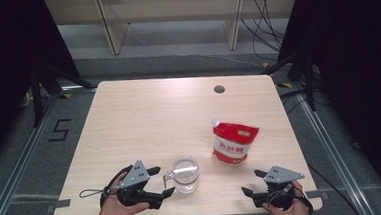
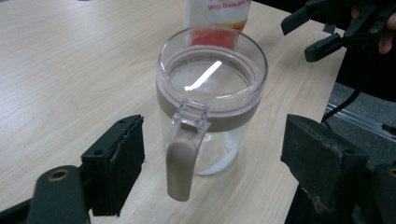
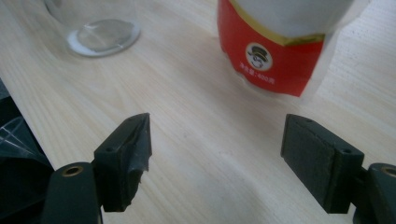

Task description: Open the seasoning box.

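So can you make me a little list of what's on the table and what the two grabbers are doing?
table: light wood table, with a small round hole near the far edge
jar: clear jar with a tan handle, upright, near the front edge
bag: red and white pouch, standing, farther back and to the right of the jar
left gripper: left gripper, jaws open, facing the jar's handle, not touching it
right gripper: right gripper, jaws open, pointing toward the pouch, holding nothing
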The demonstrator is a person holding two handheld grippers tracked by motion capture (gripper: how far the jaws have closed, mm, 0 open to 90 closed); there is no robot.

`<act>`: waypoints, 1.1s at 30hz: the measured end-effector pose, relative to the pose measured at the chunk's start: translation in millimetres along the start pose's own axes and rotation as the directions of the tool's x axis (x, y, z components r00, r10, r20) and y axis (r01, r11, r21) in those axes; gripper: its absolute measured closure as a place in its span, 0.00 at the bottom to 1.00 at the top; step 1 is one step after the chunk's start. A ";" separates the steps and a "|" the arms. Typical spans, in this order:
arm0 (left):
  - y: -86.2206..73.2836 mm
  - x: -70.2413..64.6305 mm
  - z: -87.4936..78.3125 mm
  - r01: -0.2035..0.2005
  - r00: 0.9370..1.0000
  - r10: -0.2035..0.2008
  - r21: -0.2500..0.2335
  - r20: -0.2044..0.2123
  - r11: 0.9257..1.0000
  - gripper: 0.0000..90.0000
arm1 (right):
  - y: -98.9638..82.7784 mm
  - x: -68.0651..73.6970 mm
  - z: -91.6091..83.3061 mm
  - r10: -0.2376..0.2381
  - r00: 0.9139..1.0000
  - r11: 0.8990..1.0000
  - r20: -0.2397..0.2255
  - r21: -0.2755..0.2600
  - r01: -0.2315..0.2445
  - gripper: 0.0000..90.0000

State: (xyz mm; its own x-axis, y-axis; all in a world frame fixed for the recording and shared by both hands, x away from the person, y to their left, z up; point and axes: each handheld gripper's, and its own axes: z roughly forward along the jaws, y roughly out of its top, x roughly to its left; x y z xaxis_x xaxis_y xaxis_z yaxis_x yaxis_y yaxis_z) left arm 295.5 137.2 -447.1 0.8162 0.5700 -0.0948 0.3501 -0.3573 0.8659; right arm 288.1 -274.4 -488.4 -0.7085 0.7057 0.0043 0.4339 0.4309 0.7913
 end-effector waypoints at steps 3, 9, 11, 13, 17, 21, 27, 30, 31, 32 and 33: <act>2.2 -1.9 -1.3 0.013 1.000 -0.013 -0.022 -0.007 1.000 0.28 | 1.0 2.6 0.8 0.001 1.000 1.000 -0.007 0.001 -0.001 0.29; 8.7 -1.5 -5.3 0.001 1.000 -0.003 -0.070 -0.019 0.998 0.49 | 2.1 5.6 1.0 -0.016 1.000 1.000 -0.012 0.002 0.017 0.31; 9.1 -2.1 -5.2 0.008 1.000 -0.009 -0.081 -0.022 0.997 0.62 | 2.3 5.9 1.2 -0.017 1.000 1.000 -0.013 0.004 0.017 0.32; 10.3 -0.5 -4.7 -0.028 0.999 0.026 -0.083 -0.031 0.996 0.73 | 2.8 5.7 1.7 -0.038 0.999 0.999 -0.011 -0.005 0.037 0.32; 10.8 1.5 -2.8 -0.044 0.998 0.039 -0.085 -0.052 0.995 0.91 | 3.3 7.4 0.9 -0.029 0.999 1.000 -0.015 -0.005 0.029 0.34; 10.0 1.1 0.7 -0.042 0.997 0.037 -0.083 -0.062 0.996 0.98 | 3.9 8.4 1.1 -0.023 0.999 1.000 -0.026 0.002 0.024 0.36; 7.1 0.5 3.2 -0.053 0.996 0.049 -0.053 -0.076 0.997 0.99 | 4.1 8.3 1.3 -0.030 0.999 1.000 -0.032 0.005 0.030 0.38; 5.5 0.6 4.0 -0.036 0.997 0.032 -0.061 -0.072 0.997 0.99 | 4.8 8.1 1.0 -0.053 0.998 0.999 -0.020 -0.006 0.053 0.41; 5.2 0.5 4.1 -0.036 0.997 0.032 -0.063 -0.073 0.997 0.99 | 5.1 7.9 1.5 -0.061 0.998 0.998 -0.030 -0.012 0.061 0.42; 4.9 0.3 4.3 -0.036 0.997 0.031 -0.064 -0.073 0.997 0.99 | 5.4 8.8 0.6 -0.052 0.998 0.999 -0.027 -0.012 0.052 0.45; 4.9 0.3 4.3 -0.036 0.997 0.031 -0.064 -0.073 0.997 0.99 | 6.0 9.7 -0.5 -0.041 0.999 0.999 -0.027 -0.016 0.040 0.48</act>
State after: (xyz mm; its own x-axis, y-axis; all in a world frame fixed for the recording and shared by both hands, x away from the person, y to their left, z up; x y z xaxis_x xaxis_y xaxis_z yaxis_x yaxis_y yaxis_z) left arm 299.5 132.4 -445.0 0.7908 0.6112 -0.0318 0.2906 -0.3294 0.8984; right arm 283.5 -265.3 -483.4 -0.7406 0.6719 -0.0115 0.3957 0.4498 0.8007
